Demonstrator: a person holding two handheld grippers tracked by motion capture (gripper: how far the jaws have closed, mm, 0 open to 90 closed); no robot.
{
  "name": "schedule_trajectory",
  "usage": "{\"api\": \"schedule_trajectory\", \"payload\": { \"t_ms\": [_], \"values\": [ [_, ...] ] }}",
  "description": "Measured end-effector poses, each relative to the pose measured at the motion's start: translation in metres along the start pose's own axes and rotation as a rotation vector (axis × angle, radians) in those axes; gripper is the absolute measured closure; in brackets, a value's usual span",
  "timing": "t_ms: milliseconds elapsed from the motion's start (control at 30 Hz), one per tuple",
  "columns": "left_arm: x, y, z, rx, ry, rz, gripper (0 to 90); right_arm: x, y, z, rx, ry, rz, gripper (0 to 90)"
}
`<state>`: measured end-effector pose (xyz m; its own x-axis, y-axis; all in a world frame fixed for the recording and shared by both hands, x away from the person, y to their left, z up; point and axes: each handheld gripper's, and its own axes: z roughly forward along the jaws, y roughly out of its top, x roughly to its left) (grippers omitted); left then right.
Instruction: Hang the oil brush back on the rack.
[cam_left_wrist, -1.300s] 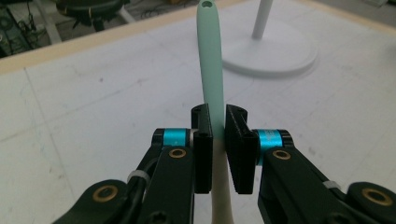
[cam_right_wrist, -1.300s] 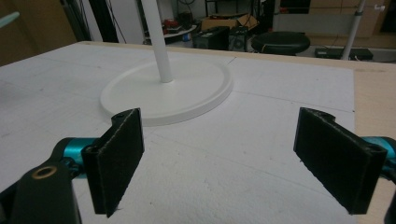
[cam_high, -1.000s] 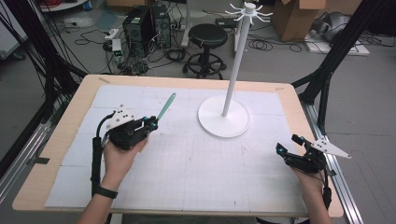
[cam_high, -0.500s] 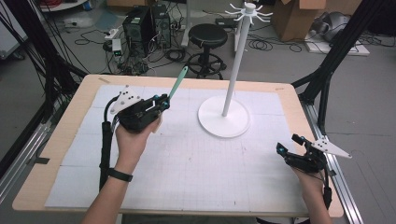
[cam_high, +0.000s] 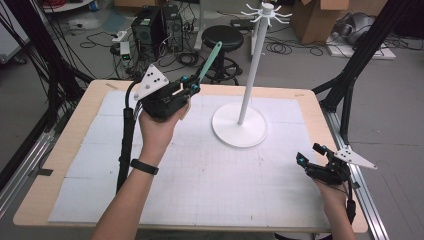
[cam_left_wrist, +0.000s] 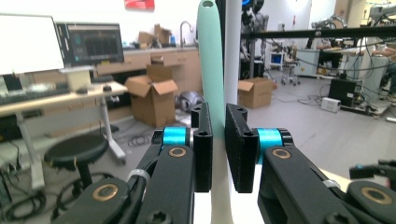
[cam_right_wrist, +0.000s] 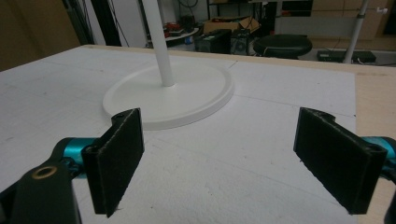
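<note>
Mint green utensil (cam_high: 210, 61), gripper-held (cam_high: 192, 88), tilted upward

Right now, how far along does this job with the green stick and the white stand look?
Done: the left gripper has the long mint-green plastic utensil clamped and raised off the table. In hand: carrying it near the tall white hook stand. Left: probably hanging it; the hooks look bare. The right gripper rests open.

Black stool (cam_high: 224, 36) beyond table (cam_high: 60, 145) (cardboard boxes (cam_left_wrist: 152, 95) nearby).
</note>
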<state>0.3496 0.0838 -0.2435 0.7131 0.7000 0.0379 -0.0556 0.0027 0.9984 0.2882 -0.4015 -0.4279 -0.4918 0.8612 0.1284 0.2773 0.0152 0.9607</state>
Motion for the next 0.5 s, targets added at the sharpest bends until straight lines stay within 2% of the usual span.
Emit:
{"api": "schedule_trajectory", "payload": {
  "t_ms": [167, 300, 500],
  "values": [
    [-0.002, 0.009, 0.010, -0.039, -0.013, -0.014, 81.8, 0.000, 0.001, 0.000, -0.006, -0.001, -0.004, 15.4],
    [-0.005, 0.015, 0.018, -0.068, -0.023, 0.009, 81.8, -0.001, 0.001, 0.000, -0.006, -0.002, 0.000, 15.4],
    [-0.014, 0.023, 0.033, -0.080, -0.043, 0.046, 81.8, 0.000, 0.001, -0.001, -0.005, -0.001, -0.001, 15.4]
  ]
}}
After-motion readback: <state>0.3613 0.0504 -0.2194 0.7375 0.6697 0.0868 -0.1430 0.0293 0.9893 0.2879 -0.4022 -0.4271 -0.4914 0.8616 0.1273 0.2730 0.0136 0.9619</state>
